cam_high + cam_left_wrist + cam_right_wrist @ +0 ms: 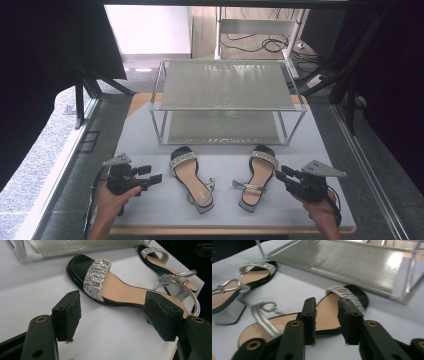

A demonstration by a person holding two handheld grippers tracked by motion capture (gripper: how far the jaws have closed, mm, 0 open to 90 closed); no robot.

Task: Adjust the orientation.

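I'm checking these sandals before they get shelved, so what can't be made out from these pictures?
- Left sandal: in the left gripper view the heel end is hidden behind the left gripper jaw.
- Right sandal: in the right gripper view the right gripper jaws cover the middle of the insole; the picture is also blurred.
- Buckles on the ankle straps: too small to read in the high view.
- Rack: its top is cut off in both gripper views.

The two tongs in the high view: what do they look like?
Both the left tongs and the right tongs are black, each with two blocky jaws on hole-pierced arms, a grey three-cornered plate on top and a black cable trailing. The forearms are bare, without sleeves.
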